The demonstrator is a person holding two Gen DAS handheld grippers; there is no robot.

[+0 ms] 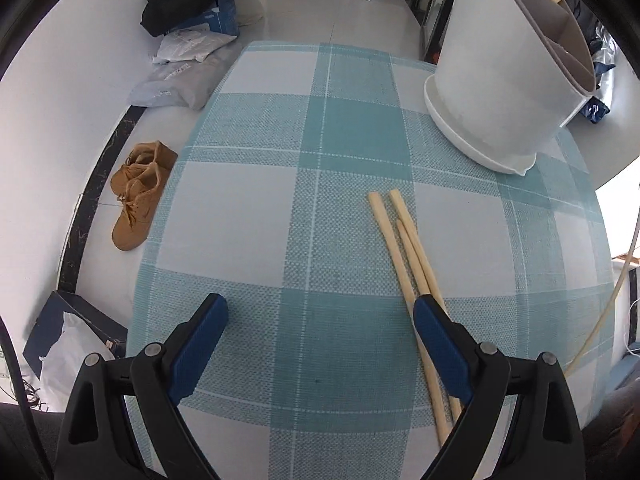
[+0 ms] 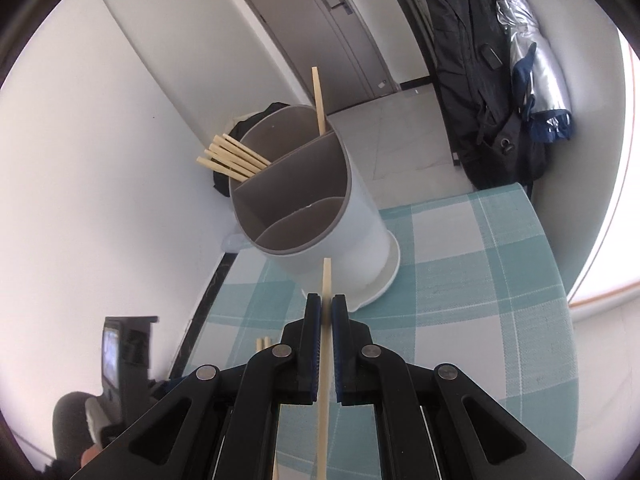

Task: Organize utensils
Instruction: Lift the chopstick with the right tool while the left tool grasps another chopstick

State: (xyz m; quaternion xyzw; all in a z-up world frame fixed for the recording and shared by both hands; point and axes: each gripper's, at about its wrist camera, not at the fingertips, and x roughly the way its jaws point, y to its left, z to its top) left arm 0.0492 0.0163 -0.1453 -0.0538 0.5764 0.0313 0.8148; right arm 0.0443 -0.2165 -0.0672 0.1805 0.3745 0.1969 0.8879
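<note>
Three wooden chopsticks (image 1: 404, 236) lie on the checked tablecloth (image 1: 320, 160) in the left wrist view. My left gripper (image 1: 320, 312) hangs open above the cloth, its right finger over the sticks' near part. The white utensil holder (image 1: 504, 80) with grey dividers stands at the far right. In the right wrist view my right gripper (image 2: 326, 300) is shut on a single chopstick (image 2: 326, 280), which points up toward the holder (image 2: 316, 208). Several chopsticks (image 2: 232, 158) lean out of the holder's far left compartment, and one chopstick (image 2: 319, 100) stands in the far one.
A pair of tan boots (image 1: 138, 192) and packages (image 1: 180, 76) lie on the floor left of the table. A dark box with a bag (image 1: 68, 340) sits near the table's near left corner. Dark jackets (image 2: 480, 80) hang on the right wall.
</note>
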